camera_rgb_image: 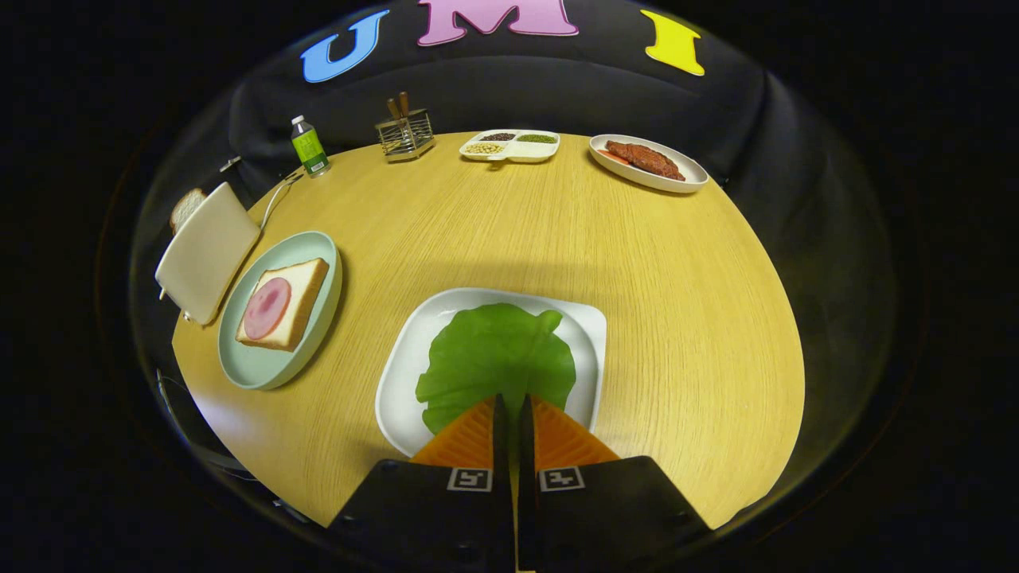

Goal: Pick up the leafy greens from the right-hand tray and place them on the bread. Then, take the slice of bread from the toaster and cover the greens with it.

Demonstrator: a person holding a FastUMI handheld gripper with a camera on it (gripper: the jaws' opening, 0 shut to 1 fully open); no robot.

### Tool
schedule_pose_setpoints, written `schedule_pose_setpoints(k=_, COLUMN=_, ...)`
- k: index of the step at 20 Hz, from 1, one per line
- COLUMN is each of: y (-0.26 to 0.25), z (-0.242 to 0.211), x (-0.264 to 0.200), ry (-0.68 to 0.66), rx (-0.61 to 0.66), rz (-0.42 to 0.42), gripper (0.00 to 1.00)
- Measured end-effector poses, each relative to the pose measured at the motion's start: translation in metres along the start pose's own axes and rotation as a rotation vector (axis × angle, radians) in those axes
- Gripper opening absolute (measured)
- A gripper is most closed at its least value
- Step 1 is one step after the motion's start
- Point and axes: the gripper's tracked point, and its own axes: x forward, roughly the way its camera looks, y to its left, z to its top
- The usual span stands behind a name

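Fingers (pixel 486 430) nearly closed over leafy greens (pixel 493 358), grip unclear

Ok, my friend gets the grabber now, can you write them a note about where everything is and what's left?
Gripper: fingers nearly together over the near edge of the leafy greens; a grip cannot be confirmed.
Greens lie flat on the white tray.
Bread with a ham slice waits on the green plate, beside the toaster.
A second bread slice sticks out of the toaster.
Done: nothing placed yet.
Left: move greens onto the bread, then cover with the toaster slice.
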Motion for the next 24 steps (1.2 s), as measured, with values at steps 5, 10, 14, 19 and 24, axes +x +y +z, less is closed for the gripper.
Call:
schedule_pose_setpoints(k=5, y=0.002, z=0.008, x=-0.016, ry=-0.013, rx=0.049, rz=-0.029, gripper=0.07)
schedule_pose_setpoints(k=10, y=0.027, z=0.034, x=-0.052, ry=-0.081, rx=-0.046, rz=-0.053, gripper=0.07)
schedule_pose_setpoints(k=14, y=0.063, z=0.058, x=-0.072, ry=-0.12, rx=-0.053, rz=-0.046, gripper=0.07)
schedule_pose_setpoints(k=19, y=0.115, z=0.092, x=-0.085, ry=-0.173, rx=-0.07, rz=-0.027, gripper=0.07)
schedule_pose_setpoints(k=24, y=0.171, z=0.108, x=-0.081, ry=-0.183, rx=-0.103, rz=0.024, gripper=0.07)
